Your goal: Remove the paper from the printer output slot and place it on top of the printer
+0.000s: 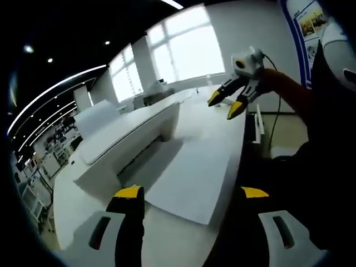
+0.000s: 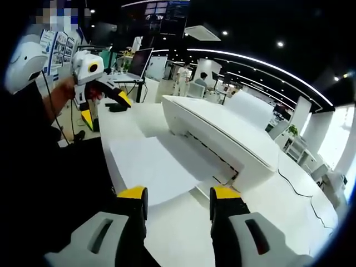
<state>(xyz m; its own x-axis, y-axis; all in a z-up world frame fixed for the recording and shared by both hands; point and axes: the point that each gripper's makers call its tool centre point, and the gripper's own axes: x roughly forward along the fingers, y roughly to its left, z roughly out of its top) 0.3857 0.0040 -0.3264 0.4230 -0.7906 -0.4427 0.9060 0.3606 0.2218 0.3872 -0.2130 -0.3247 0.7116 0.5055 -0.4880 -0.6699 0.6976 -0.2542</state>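
Observation:
A long white printer point(image 1: 128, 133) point(image 2: 217, 130) stands on a white table point(image 1: 222, 111). From its front slot a white sheet of paper point(image 1: 192, 172) point(image 2: 147, 164) sticks out and lies flat on the tabletop. My left gripper point(image 1: 192, 192) is open just short of the sheet's near edge, with nothing between its yellow-tipped jaws. My right gripper point(image 2: 179, 193) is open at the sheet's opposite edge, also holding nothing. Each gripper shows in the other's view, raised above the table: the right gripper point(image 1: 225, 104) and the left gripper point(image 2: 105, 109).
A person's orange sleeve point(image 1: 283, 89) holds the right gripper. A laptop point(image 2: 139, 61) and a small black object point(image 2: 117, 107) sit at the table's far end. A cable point(image 2: 295, 183) runs across the table beside the printer. Bright windows point(image 1: 183, 47) lie beyond the table.

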